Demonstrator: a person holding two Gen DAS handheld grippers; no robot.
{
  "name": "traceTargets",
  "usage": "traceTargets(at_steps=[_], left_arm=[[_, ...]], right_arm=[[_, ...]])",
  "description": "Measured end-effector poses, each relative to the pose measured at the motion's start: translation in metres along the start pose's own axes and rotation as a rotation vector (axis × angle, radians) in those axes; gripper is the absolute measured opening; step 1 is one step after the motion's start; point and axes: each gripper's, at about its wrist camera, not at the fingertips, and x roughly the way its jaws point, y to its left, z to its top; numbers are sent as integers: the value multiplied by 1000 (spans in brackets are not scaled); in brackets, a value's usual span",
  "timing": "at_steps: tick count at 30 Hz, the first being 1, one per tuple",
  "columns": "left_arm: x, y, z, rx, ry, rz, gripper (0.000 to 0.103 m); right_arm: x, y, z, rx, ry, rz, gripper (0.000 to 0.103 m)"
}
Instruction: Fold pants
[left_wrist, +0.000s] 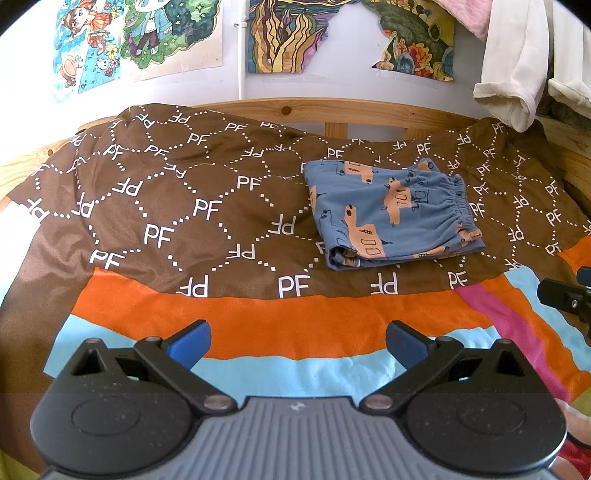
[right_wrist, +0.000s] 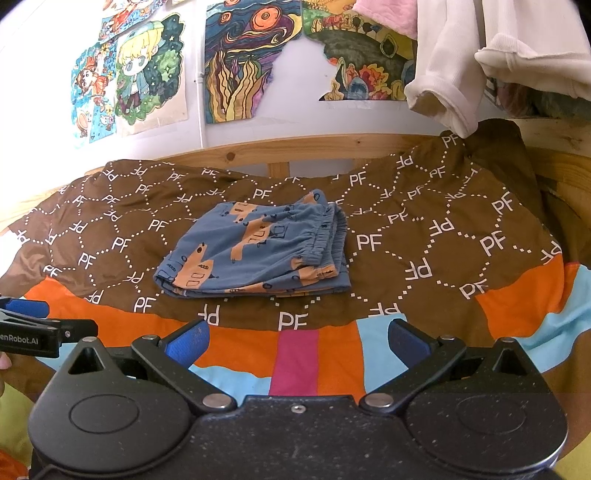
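- The folded pants (left_wrist: 391, 214) lay on the bed's brown bedspread (left_wrist: 166, 192), toward its far edge by the wooden headboard (left_wrist: 314, 110), with bare cloth on every side.
- The left gripper (left_wrist: 297, 343) and the right gripper (right_wrist: 298, 341) both hovered spread wide and empty over the near striped edge, well apart from the pants.
- Only the right wrist view showed the pants' stacked elastic waistband (right_wrist: 325, 240) edge-on.
- The pants were soft blue fabric with tan prints, a compact rectangle.
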Motion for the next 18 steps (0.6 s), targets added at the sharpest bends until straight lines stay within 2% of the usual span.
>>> traceTargets(at_steps=[18], left_arm=[[1, 2, -1, 0, 5, 4, 103]], right_arm=[[-1, -1, 2, 0, -4, 2, 102]])
